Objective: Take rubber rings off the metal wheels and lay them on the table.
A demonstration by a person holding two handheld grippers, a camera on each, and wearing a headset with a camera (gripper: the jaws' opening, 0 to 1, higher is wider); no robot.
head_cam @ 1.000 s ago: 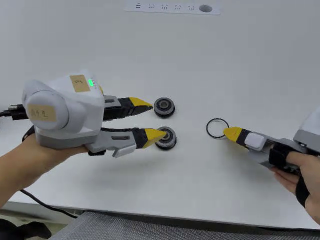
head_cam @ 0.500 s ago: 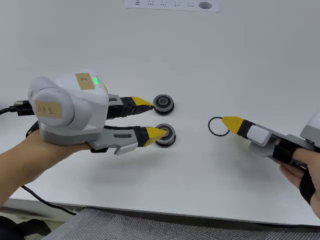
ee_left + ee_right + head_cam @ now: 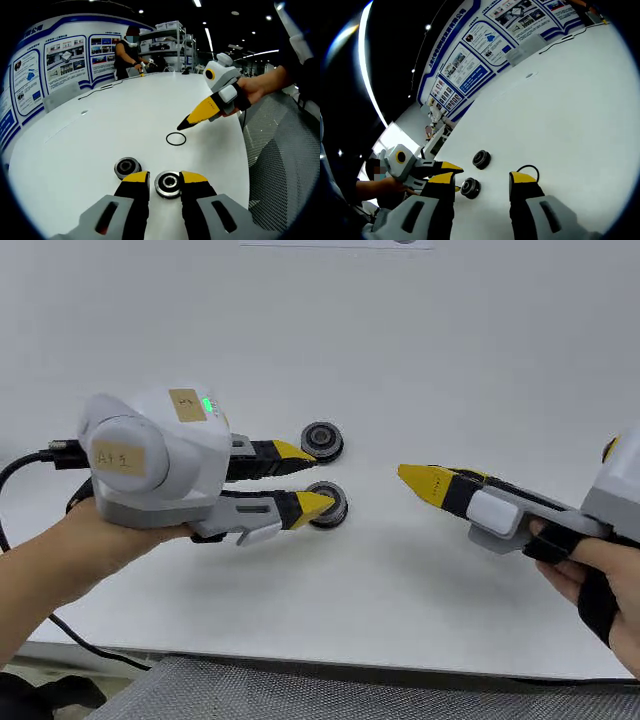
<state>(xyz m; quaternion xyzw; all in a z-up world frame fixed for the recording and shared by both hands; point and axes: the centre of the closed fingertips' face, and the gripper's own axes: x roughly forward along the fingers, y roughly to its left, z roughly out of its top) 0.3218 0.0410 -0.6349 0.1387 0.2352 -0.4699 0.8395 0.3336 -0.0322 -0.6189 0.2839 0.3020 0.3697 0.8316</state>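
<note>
L gripper low over table, in L hand, jaws apart just wider than a wheel, nothing clamped. Flat on table right btw. the two yellow tips: near wheel; tips close on either side, contact not clear. In head view, lower tip overlapping that wheel's left edge, upper tip pointing into the gap btw. the two wheels. Just beside it but apart, outside the jaws, to the left in L gripper view: far wheel, flat too. Both w/ dark outer band round a metal hub; rubber or not, can't tell. On L gripper's housing, green light lit; black cable trailing off its rear to the left.

R gripper in R hand, jaws wide open per its own view, nothing held. Flat on bare table, off any wheel, well apart from both wheels on R gripper's side: ring, thin, black. In L gripper view, R gripper's tip angled down, hanging just above ring's far edge; touching or not, unclear. In R gripper view, ring partly hidden behind the right-hand jaw's tip, rest of loop peeking out beside it. Wheels in that view ahead of the left-hand jaw, w/ L gripper's tips at them from the left. Person's forearms in at both lower corners of head view.
</note>
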